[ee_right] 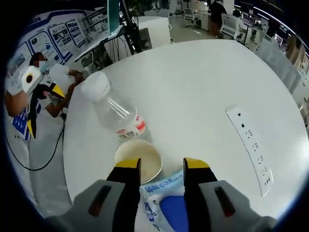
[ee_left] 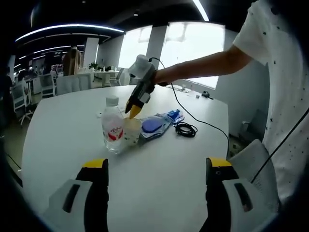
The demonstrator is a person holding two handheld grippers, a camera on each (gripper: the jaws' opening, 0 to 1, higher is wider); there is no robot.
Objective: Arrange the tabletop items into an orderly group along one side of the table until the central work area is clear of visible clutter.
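I take the white table [ee_left: 58, 130] as my landmark. Beyond its far edge I see white office chairs [ee_left: 46, 83] and more desks, lit by ceiling light strips [ee_left: 67, 27] above and bright windows [ee_left: 190, 46]. Set into its surface I see a flat strip of power sockets [ee_right: 251, 147]. Past its edge, posters [ee_right: 60, 34] line a wall.

L view far, R view close above; both share bottle [ee_left: 112, 124] [ee_right: 115, 110].
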